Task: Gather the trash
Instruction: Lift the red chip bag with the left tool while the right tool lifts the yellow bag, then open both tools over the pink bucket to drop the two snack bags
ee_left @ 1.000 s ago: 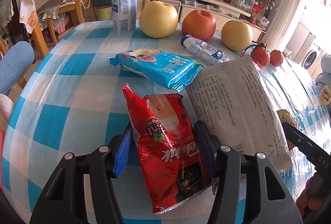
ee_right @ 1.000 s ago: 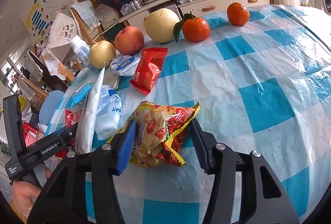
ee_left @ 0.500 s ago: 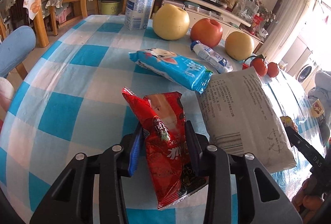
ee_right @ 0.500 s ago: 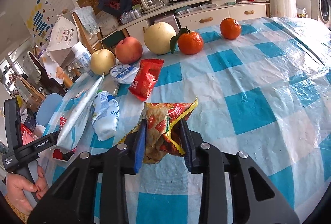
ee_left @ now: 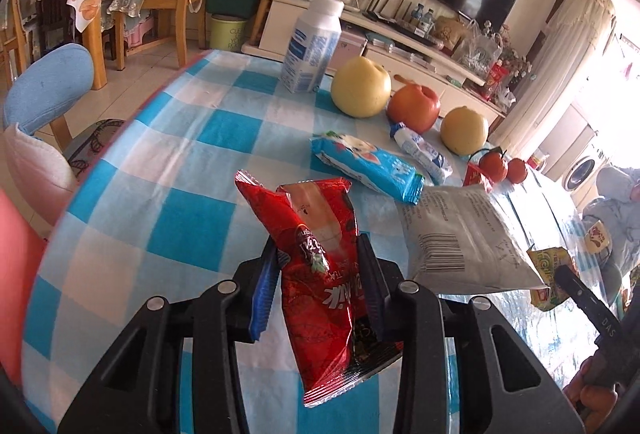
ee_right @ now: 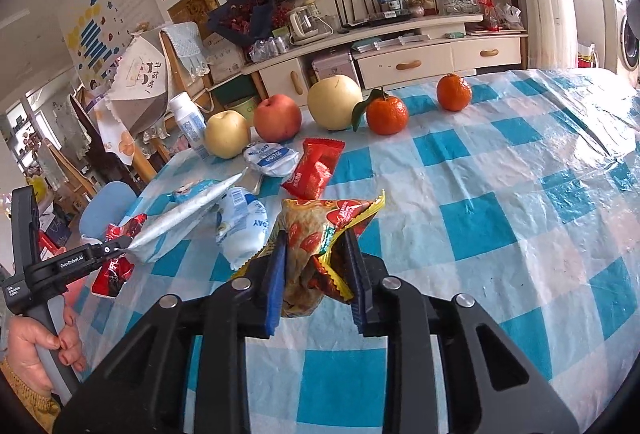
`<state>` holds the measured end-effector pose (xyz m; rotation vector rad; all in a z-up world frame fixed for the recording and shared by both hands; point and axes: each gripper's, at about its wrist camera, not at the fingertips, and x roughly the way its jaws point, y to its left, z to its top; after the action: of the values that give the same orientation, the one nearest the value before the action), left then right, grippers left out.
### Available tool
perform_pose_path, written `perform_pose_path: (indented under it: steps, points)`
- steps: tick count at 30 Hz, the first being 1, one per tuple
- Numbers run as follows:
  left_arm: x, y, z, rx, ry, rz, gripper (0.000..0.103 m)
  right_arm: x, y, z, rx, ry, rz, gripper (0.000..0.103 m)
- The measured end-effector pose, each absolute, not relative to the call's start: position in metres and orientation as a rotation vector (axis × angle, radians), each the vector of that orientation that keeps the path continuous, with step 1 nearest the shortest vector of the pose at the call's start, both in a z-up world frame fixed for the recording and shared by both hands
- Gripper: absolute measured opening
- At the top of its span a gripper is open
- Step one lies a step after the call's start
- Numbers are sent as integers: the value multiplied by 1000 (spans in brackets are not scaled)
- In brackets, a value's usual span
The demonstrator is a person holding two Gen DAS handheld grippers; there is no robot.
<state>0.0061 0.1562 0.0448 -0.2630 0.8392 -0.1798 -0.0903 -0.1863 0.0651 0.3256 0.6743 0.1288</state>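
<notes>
Red wrapper (ee_left: 320,282) pinched in left gripper (ee_left: 318,286) fingers; yellow wrapper (ee_right: 316,246) pinched in right gripper (ee_right: 316,274). Blue packet (ee_left: 366,169), white bag (ee_left: 460,234) remain on bench (ee_left: 160,169).

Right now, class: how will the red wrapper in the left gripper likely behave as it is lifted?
The red wrapper is creased and buckled between the left gripper fingers, so probably floppy. It looks flat, likely light. Its glossy film may slip.
</notes>
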Motion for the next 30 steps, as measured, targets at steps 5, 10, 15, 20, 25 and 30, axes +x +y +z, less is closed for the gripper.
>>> perform_pose_path:
  steps: [5,10,15,20,25,30]
  points:
    - [-4,180,59,-298,799,-168,39,-95,-163,77,307,669,171,28]
    - [-12,201,69,-327,775,-148,39,-98,-130,89,274,665,227,28]
    - [-20,227,79,-348,744,-107,39,-98,-88,102,226,660,295,28]
    - [-28,259,87,-393,717,-58,39,-97,-37,119,169,645,379,28]
    - [-39,297,94,-444,684,11,39,-95,15,131,119,639,465,28]
    - [-49,332,99,-481,660,90,39,-93,72,139,55,637,558,28]
